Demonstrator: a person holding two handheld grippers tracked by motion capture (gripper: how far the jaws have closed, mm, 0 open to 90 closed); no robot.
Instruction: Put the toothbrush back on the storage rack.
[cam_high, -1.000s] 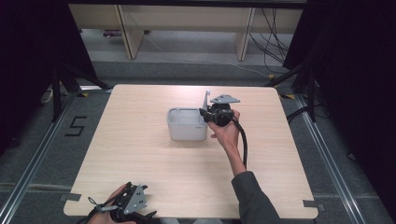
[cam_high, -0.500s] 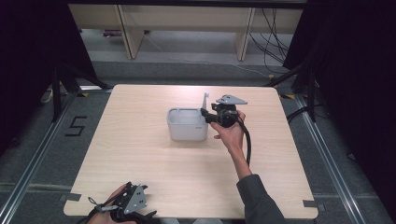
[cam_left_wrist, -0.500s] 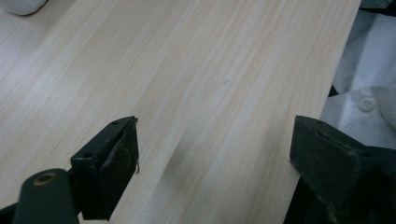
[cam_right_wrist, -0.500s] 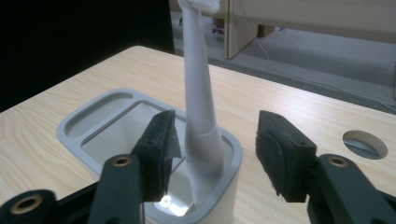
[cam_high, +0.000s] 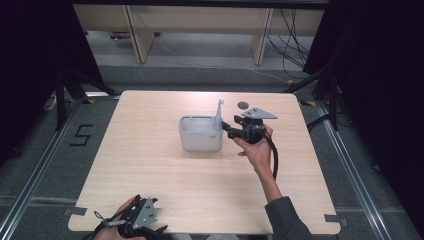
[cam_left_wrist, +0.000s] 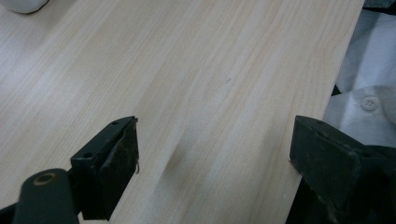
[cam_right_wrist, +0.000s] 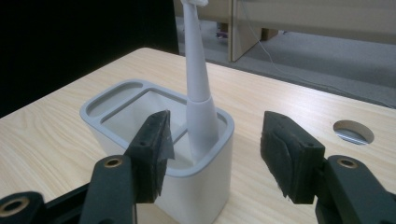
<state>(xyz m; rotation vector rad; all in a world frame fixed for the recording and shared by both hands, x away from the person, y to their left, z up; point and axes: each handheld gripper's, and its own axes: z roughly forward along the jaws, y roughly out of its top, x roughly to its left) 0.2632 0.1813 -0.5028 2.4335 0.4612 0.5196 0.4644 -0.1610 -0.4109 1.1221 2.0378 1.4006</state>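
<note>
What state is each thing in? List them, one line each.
Toothbrush: standing in the holder, leaning slightly, head up, not gripped.
Holder: upright on the table, open-topped, toothbrush in its right end.
Right claw: open, jaws apart just short of the holder.
Left claw: open, holding nothing, at the table's near edge.
Table: bare wood, round hole near the far edge.

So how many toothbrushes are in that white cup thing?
1. The toothbrush stands in the holder, leaning at its near right corner, just beyond the right gripper. No other shows inside.
</note>
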